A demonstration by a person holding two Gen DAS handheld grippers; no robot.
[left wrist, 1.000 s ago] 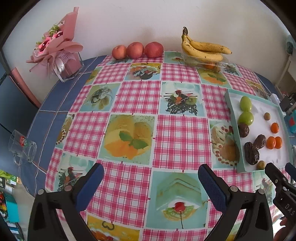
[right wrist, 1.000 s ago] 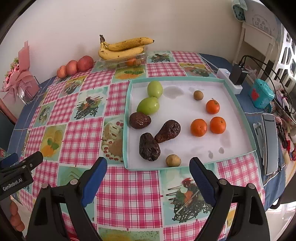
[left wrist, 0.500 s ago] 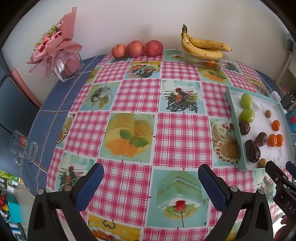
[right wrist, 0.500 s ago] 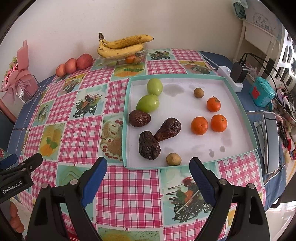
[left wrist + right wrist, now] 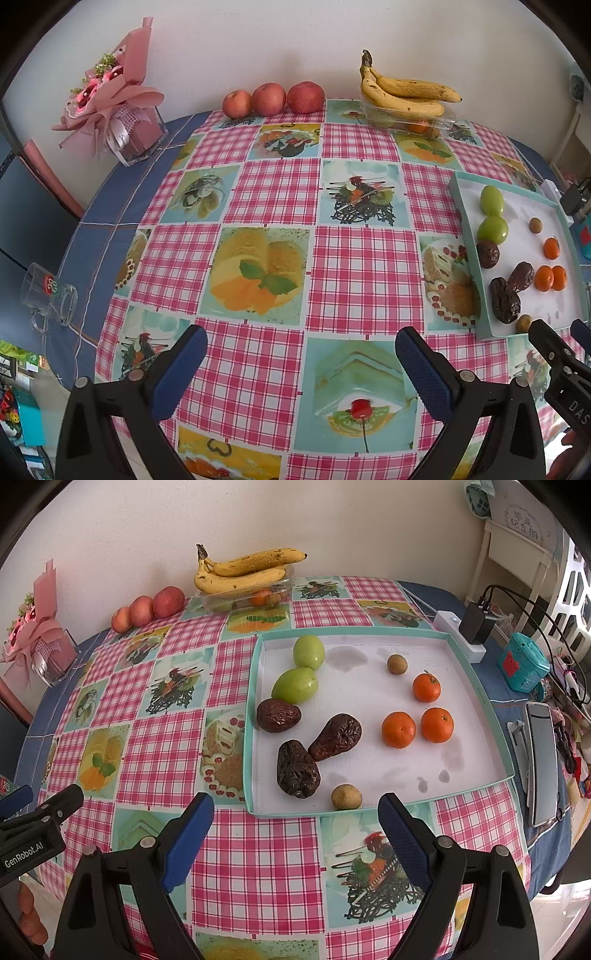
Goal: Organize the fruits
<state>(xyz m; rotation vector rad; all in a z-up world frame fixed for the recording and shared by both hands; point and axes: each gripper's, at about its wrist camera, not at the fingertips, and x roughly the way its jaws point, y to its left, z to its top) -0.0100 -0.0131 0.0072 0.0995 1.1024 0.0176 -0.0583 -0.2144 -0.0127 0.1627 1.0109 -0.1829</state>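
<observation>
A white tray with a teal rim (image 5: 369,698) (image 5: 460,206) lies on the checked tablecloth. In it are two green fruits (image 5: 295,685) (image 5: 492,229), three dark wrinkled fruits (image 5: 297,764) (image 5: 504,304), three oranges (image 5: 399,729) (image 5: 545,277) and two small brown fruits (image 5: 346,796). My right gripper (image 5: 295,834) hovers open just in front of the tray's near edge, nothing between its fingers. My left gripper (image 5: 301,363) is open over the tablecloth, left of the tray. Bananas (image 5: 402,92) (image 5: 243,570) rest on a clear box at the back, beside three apples (image 5: 273,99) (image 5: 147,607).
A pink bouquet in a glass vase (image 5: 118,103) stands at the back left and a glass mug (image 5: 48,295) lies at the left edge. Right of the tray are a power strip with a charger (image 5: 465,627), a teal box (image 5: 522,662) and a flat grey device (image 5: 541,764).
Both views have shifted slightly, and the fruits sit a little lower in the left wrist view. Both grippers stay open and no fruit has moved.
</observation>
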